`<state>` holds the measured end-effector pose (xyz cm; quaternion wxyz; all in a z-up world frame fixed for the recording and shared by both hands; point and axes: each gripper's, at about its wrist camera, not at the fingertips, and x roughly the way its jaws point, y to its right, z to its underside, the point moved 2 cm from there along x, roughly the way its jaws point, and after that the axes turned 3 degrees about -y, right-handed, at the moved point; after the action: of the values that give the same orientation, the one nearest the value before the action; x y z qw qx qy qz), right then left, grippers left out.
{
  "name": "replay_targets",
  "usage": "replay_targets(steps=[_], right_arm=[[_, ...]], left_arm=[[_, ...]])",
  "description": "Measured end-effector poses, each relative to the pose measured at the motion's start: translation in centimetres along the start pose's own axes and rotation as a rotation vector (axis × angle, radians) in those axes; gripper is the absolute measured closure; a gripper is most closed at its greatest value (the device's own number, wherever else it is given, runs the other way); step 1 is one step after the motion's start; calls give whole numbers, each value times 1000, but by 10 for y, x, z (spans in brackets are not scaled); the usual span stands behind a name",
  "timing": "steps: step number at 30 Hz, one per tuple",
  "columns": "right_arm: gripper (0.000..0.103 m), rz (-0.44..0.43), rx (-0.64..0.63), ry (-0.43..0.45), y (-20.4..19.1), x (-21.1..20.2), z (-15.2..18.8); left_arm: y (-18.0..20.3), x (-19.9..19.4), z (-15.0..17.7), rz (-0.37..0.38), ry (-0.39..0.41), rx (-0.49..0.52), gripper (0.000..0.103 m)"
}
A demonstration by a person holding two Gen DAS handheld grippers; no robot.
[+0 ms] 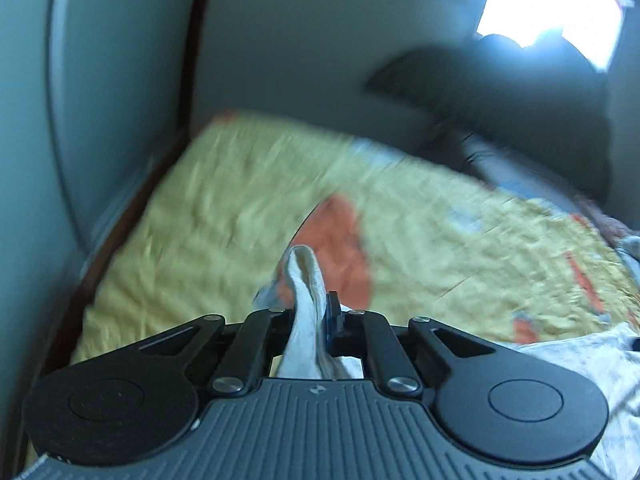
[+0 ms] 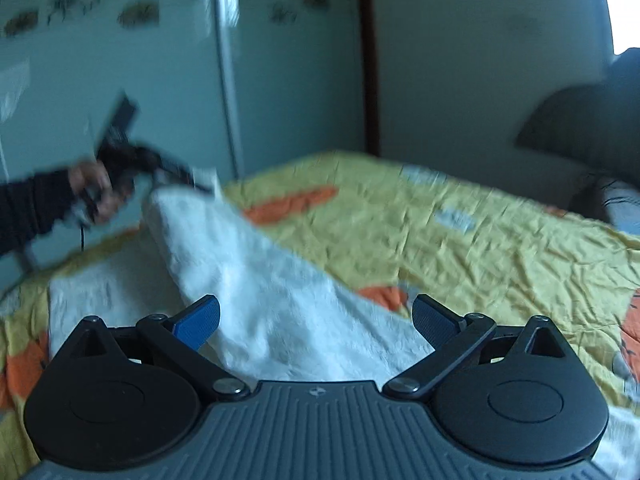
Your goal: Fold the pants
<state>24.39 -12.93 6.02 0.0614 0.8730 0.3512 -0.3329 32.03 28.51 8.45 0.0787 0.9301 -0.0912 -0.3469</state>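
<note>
The pants (image 2: pixel 256 280) are white textured cloth on a yellow bedspread with orange shapes (image 2: pixel 460 248). In the left wrist view my left gripper (image 1: pixel 316 316) is shut on a bunched edge of the pants (image 1: pixel 305 292), which sticks up between the two fingers. The right wrist view shows that same left gripper (image 2: pixel 176 176) at the far left, held by a hand in a dark sleeve, lifting one end of the pants off the bed. My right gripper (image 2: pixel 316 320) is open above the near part of the pants, its blue pads wide apart and gripping nothing.
The bed meets a pale wardrobe (image 2: pixel 160 80) on the left and a wall (image 2: pixel 480 60) behind. A dark pillow (image 2: pixel 592 128) lies at the far right of the bed. A bright window (image 1: pixel 552 4) glares at the upper right.
</note>
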Motion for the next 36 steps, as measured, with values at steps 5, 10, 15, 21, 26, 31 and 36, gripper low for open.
replay_targets(steps=[5,10,15,21,26,31,36], right_arm=[[0,-140,-57,-148,35,45,-30],[0,-150,-71,-250,61,89,-39],[0,-224,-81,-328,69,114,-40],[73,-244,-79,-384,70,122,-37],[94,-209,-98,-342,61,109,-36],[96,-173,-163,-185,31,50,-38],[96,-295,-183,-76,-27,-19,2]], left_arm=[[33,-73,9,187,253,127,94],[49,-113,28,276,341,165,94],[42,-124,45,286,353,146,94],[24,-124,52,278,351,72,94],[13,-118,55,262,338,13,95],[2,-124,64,252,321,-58,95],[-10,-148,101,200,303,-174,71]])
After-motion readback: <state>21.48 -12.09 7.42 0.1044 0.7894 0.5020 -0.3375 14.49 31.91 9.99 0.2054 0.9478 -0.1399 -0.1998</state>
